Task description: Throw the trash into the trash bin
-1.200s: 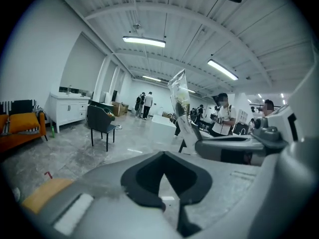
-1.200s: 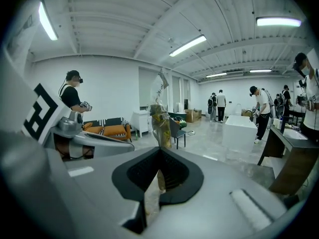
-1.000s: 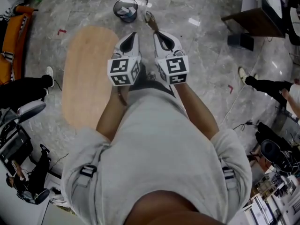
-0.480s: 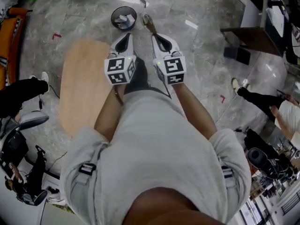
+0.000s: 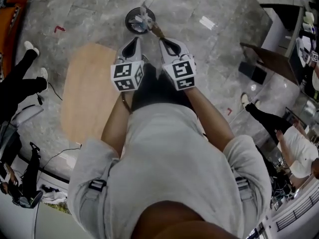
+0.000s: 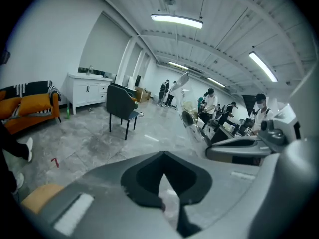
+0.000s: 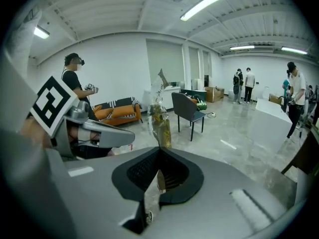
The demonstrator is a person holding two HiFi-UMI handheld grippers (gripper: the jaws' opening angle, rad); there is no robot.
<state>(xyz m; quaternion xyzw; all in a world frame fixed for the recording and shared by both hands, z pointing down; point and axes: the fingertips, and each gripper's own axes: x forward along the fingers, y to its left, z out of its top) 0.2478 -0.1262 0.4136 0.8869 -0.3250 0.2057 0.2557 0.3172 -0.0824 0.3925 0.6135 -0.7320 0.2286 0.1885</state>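
Floor (image 5: 89, 14) of grey marble carries the trash bin (image 5: 128, 19), wooden tabletop (image 5: 89, 93) near it; left tongs (image 5: 136, 39) clench a clear wrapper (image 6: 191, 117), right tongs (image 5: 162, 40) a brown wrapper (image 7: 160, 123)

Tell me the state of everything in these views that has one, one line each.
left gripper: shut on pale scrap
pale scrap: pinched in the left gripper
right gripper: shut on golden wrapper
golden wrapper: pinched at its base, sticking out ahead of the gripper, not yet in the bin
trash bin: upright on the floor, open-topped, trash inside
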